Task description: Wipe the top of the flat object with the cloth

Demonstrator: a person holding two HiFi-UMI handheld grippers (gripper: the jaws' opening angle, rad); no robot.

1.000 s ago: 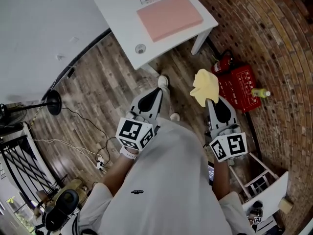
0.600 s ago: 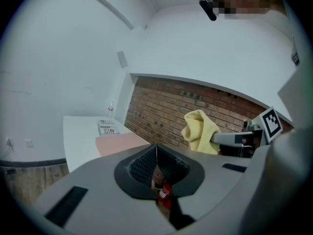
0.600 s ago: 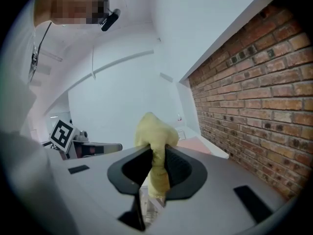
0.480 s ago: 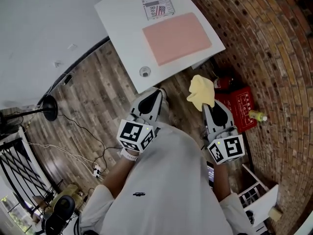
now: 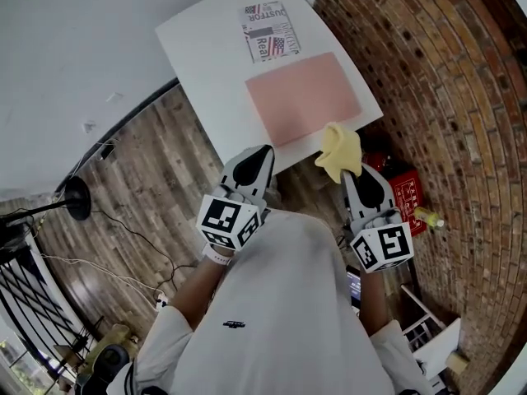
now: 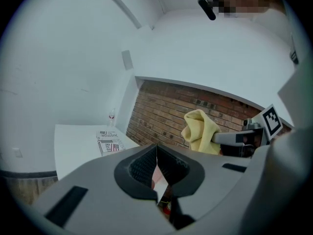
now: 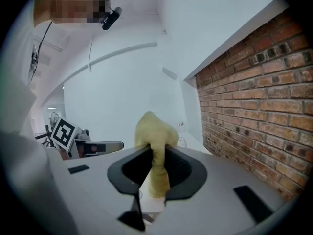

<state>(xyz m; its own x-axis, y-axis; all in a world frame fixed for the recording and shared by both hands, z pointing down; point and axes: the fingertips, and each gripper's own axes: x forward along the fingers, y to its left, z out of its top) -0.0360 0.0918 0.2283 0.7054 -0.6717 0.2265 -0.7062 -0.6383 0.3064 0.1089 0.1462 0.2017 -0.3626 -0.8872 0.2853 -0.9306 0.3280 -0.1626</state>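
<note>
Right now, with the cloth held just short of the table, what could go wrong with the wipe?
1. The right gripper pinches the yellow cloth as a bunched lump, so it may touch only a narrow strip and miss parts of the pink pad.
2. The pad lies unheld near the white table's near edge, and the left gripper is shut on nothing. A stroke might slide the pad off the table or into the printed sheet.

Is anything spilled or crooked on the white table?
Nothing stands out. The pink pad and the printed paper lie flat and square to the white table edges. The yellow cloth is just bunched in the right gripper.
</note>
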